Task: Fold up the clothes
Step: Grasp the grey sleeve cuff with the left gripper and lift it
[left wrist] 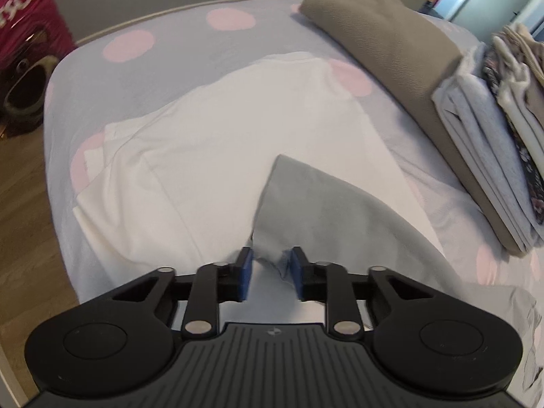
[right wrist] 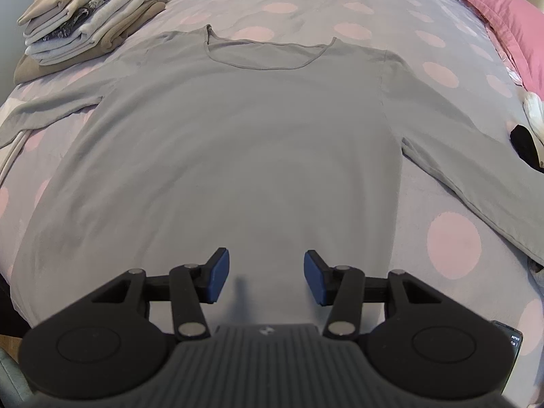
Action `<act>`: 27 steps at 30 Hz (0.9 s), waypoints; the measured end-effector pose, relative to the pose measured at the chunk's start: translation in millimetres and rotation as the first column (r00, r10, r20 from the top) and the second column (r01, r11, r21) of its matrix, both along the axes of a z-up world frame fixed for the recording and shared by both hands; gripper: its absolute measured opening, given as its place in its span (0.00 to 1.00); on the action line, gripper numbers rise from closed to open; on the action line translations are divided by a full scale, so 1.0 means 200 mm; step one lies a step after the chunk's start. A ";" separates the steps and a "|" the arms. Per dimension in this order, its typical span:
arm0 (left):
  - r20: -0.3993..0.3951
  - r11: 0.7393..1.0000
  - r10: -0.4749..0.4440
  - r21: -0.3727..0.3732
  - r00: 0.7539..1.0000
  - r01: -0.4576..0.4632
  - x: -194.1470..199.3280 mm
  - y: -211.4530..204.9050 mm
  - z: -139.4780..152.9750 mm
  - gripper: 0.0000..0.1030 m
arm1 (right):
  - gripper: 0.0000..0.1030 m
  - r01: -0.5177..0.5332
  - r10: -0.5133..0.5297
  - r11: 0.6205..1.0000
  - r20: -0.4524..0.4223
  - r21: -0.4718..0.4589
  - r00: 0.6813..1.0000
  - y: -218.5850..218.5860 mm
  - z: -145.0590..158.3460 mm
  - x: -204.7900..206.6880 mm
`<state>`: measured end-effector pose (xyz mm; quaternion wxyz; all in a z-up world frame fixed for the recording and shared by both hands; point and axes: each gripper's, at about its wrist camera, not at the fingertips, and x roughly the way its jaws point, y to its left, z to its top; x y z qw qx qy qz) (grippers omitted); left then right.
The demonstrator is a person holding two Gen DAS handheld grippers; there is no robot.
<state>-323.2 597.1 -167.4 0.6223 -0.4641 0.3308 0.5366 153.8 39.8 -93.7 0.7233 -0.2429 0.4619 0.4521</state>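
Observation:
A grey long-sleeved shirt (right wrist: 238, 129) lies spread flat, front up, on the bed, neckline far from me, both sleeves out to the sides. My right gripper (right wrist: 266, 277) is open and empty, hovering over the shirt's lower hem near the middle. In the left wrist view, my left gripper (left wrist: 270, 268) has its blue pads (left wrist: 245, 272) closed partway on the end of the grey sleeve (left wrist: 323, 210), which is lifted and drapes to the right. A white garment (left wrist: 217, 142) lies flat under and beyond the sleeve.
The bed has a lilac sheet with pink dots (right wrist: 454, 239). A stack of folded clothes (right wrist: 88, 17) sits at the far left of the shirt; it also shows in the left wrist view (left wrist: 476, 119). A pink pillow (right wrist: 503, 23) lies far right. The wooden floor (left wrist: 27, 204) is left of the bed.

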 end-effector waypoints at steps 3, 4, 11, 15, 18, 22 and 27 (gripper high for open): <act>0.041 0.999 0.013 0.051 0.999 -0.015 -0.01 -0.02 0.08 0.11 | 0.51 0.000 0.000 1.000 0.002 -0.005 1.000 0.00 -0.01 0.00; 0.067 0.998 0.014 0.068 0.998 -0.019 -0.01 -0.03 0.11 0.09 | 0.51 0.001 -0.001 1.000 0.002 -0.005 1.000 -0.01 -0.01 0.00; 0.212 0.971 -0.110 0.229 0.971 0.060 0.12 -0.18 0.40 0.05 | 0.51 -0.001 0.001 1.000 0.009 0.012 1.000 -0.01 0.01 -0.01; 0.272 0.913 -0.279 0.372 0.921 0.166 0.27 -0.34 0.64 0.05 | 0.51 0.001 -0.001 1.000 0.012 0.017 1.000 -0.01 0.03 -0.01; 0.316 0.870 -0.398 0.427 0.861 0.246 0.45 -0.46 0.80 0.05 | 0.51 0.012 -0.013 1.000 0.007 0.017 1.000 -0.02 0.04 0.00; 0.306 0.782 -0.568 0.490 0.764 0.385 0.75 -0.63 1.00 0.05 | 0.51 0.028 -0.028 0.999 -0.003 0.029 1.000 -0.03 0.05 0.02; 0.249 0.626 -0.761 0.526 0.599 0.576 1.19 -0.94 1.15 0.05 | 0.51 0.038 -0.038 0.998 -0.006 0.041 0.999 -0.05 0.08 0.03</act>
